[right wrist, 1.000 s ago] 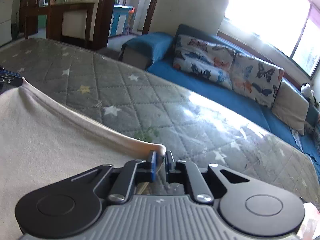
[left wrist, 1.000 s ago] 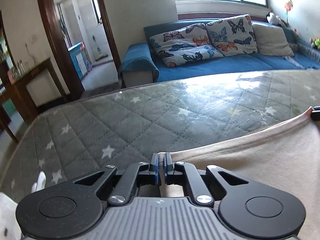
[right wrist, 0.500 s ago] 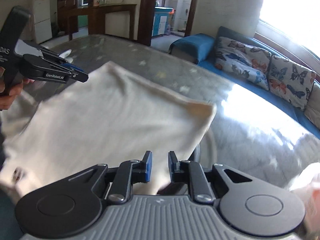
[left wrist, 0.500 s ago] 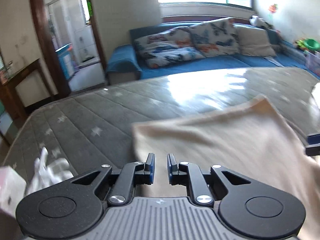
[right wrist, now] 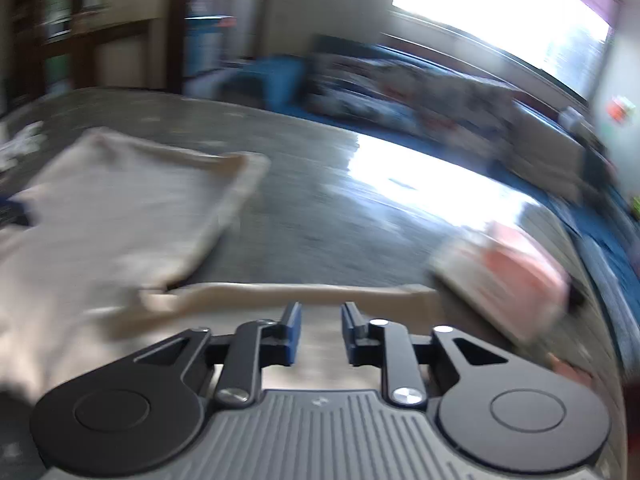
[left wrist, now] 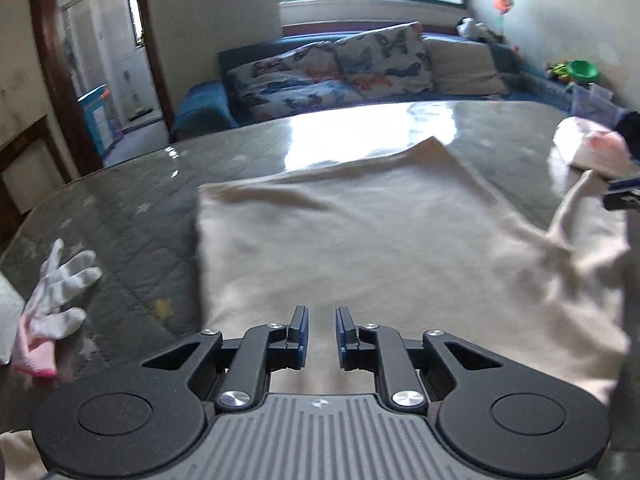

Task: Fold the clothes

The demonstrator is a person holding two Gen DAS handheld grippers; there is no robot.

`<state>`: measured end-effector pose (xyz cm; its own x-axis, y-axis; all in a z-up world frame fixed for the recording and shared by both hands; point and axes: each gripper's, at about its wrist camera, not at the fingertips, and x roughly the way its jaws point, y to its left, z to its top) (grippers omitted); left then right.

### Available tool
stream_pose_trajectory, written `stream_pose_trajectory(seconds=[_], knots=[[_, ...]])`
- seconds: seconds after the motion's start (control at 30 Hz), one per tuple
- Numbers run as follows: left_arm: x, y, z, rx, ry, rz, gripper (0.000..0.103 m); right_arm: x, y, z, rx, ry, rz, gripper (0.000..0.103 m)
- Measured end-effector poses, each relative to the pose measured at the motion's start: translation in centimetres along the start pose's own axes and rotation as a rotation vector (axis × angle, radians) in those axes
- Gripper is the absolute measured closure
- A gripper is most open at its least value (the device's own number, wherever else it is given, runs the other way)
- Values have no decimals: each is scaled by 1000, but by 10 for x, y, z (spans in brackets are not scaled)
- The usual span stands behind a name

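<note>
A cream garment (left wrist: 360, 248) lies spread on the grey star-quilted mattress (left wrist: 132, 216), its far edge folded flat. My left gripper (left wrist: 319, 336) hovers open over the garment's near part, nothing between its blue pads. The right wrist view is blurred by motion. There my right gripper (right wrist: 319, 334) is open above a cream sleeve (right wrist: 300, 294) that stretches sideways from the garment's body (right wrist: 120, 216). In the left wrist view the right gripper's tip (left wrist: 624, 194) shows at the right edge, beside the raised sleeve.
A white and pink glove (left wrist: 52, 300) lies on the mattress at the left. A folded white and pink cloth (right wrist: 508, 276) sits at the right side. Behind the mattress stands a blue sofa (left wrist: 208, 104) with butterfly cushions (left wrist: 340, 68). A doorway is at the back left.
Both grippers let go of the garment's far edge, opened and pulled back. The garment now lies flat. The right gripper has swung right over the sleeve.
</note>
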<state>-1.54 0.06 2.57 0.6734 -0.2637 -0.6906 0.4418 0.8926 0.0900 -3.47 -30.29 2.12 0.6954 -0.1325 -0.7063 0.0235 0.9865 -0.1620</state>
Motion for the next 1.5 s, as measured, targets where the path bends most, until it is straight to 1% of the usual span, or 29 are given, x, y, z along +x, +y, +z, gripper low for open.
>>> stream_pose_trajectory(seconds=[0.03,0.07,0.1,0.17,0.2,0.23,0.37,0.4,0.43,0.47,0.5,0.53,0.6,0.7,0.77,0.83,0.9,1.0,1.03,1.17,1.27,1.33,1.4,1.47,1.5], knots=[[-3,-7,1,8,-4,-22,83,5,-11,-1,34,11,-30,70],[-5,-15,2,16,-8,-45,82,10,-21,-2,68,24,-52,65],[-7,-23,2,23,-8,-70,80,16,-30,-3,103,36,-73,62],[-9,-38,3,38,-8,-119,79,20,-39,-7,148,39,-71,62],[-9,-45,3,47,-6,-140,78,22,-43,-9,171,39,-68,60],[-9,-53,3,57,-4,-159,77,23,-47,-11,193,40,-66,56],[-5,-78,3,91,9,-214,76,30,-64,-20,282,43,-56,56],[-4,-83,2,101,12,-223,76,32,-68,-22,305,43,-54,59],[-2,-88,2,106,16,-231,76,33,-72,-24,327,44,-51,73],[0,-92,2,112,21,-238,76,32,-74,-26,340,39,-22,79],[1,-96,1,117,25,-244,76,30,-74,-26,342,37,-14,91],[2,-100,0,122,27,-248,76,28,-74,-26,343,35,-8,94],[2,-106,-1,128,29,-251,76,21,-72,-24,336,14,-20,95],[3,-109,-2,124,29,-258,74,6,-80,-18,341,-39,-60,96],[4,-112,-3,130,25,-262,74,2,-86,-19,353,-49,-84,96],[4,-113,-3,132,19,-263,73,-8,-81,-11,343,-59,-61,96],[3,-111,-3,118,22,-267,72,-18,-74,-3,332,-70,-37,96],[-7,-101,-4,91,8,-270,64,-33,-65,10,314,-85,-1,96],[-12,-96,-5,86,-2,-262,62,-38,-62,14,308,-90,11,96],[-28,-72,-11,55,-28,-220,62,-59,-49,30,285,-110,60,96],[-40,-47,-21,6,-42,-175,58,-74,-40,43,268,-126,96,96],[-49,-31,-27,-28,-50,-145,57,-84,-21,54,243,-139,147,96],[-57,-15,-34,-61,-59,-114,56,-92,11,66,194,-152,222,96],[-64,1,-41,-95,-64,-87,55,-93,34,72,159,-156,265,96],[-66,8,-45,-112,-62,-72,55,-91,54,75,126,-158,297,96]])
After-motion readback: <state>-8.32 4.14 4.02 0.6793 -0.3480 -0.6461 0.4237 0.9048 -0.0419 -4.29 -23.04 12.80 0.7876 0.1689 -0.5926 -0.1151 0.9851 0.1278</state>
